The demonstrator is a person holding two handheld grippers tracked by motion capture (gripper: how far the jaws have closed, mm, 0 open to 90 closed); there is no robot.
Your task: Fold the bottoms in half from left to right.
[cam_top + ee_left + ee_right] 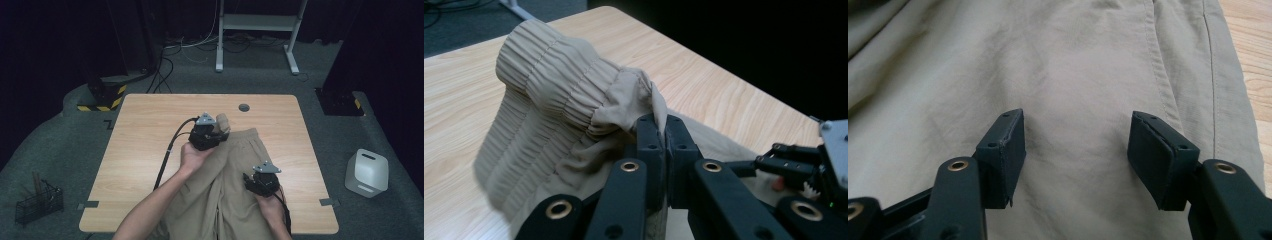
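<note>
Folding step underway: your left gripper (665, 131) pinches trousers (235, 170) waistband (554, 75), lifted over table (150, 150). Right gripper (1075, 150) gapes above leg cloth, empty. Next: carry waistband over legs, keep pinch firm.

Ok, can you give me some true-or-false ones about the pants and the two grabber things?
1. The left gripper has its jaws shut on the waistband of the tan pants. True.
2. The right gripper is squeezing the cloth too. False: its jaws stand open, with the cloth lying flat past them.
3. The waistband is lifted into a bunch above the wooden table. True.
4. The pants are blue. False: they are tan.
5. A white box stands on the floor to the right of the table. True.
</note>
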